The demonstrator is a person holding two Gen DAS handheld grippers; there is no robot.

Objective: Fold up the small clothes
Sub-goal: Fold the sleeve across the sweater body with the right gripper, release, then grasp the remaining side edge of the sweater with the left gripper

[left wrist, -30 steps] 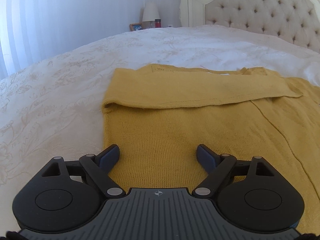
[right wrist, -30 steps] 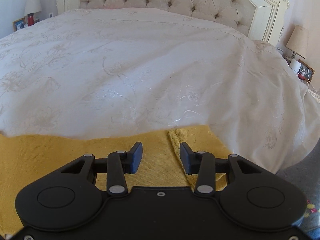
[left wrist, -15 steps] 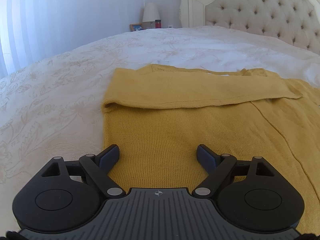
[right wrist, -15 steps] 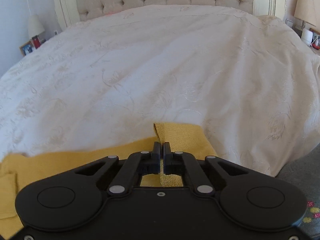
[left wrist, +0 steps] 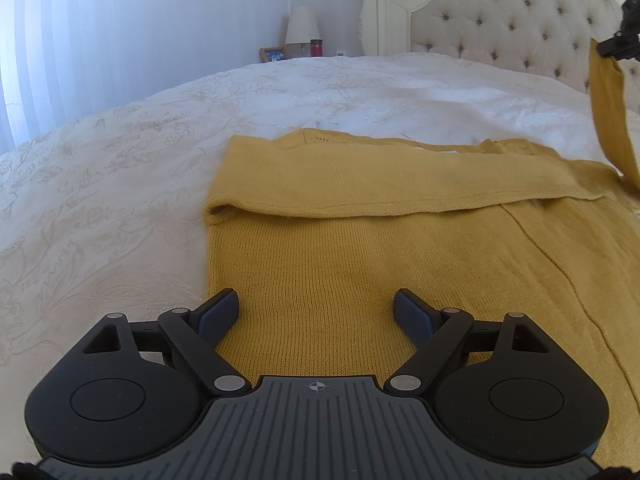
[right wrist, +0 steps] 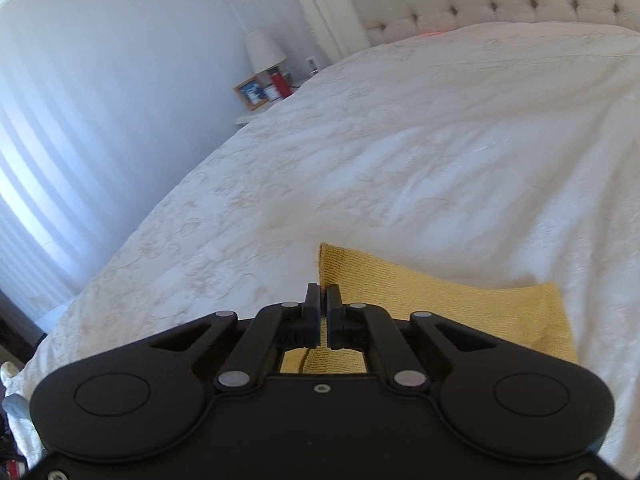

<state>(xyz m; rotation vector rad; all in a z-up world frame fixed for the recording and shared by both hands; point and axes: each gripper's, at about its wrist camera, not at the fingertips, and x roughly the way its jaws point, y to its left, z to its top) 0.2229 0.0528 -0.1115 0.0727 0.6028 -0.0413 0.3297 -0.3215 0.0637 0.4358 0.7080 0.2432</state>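
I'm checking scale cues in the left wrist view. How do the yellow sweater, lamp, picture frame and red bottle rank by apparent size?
Largest to smallest:
yellow sweater
lamp
picture frame and red bottle: both tiny and distant, too alike to rank.

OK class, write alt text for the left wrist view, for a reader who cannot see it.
A mustard-yellow knit sweater lies flat on a white bedspread, one sleeve folded across it. The left gripper hovers open over its near edge. At upper right, the right gripper lifts the other sleeve.
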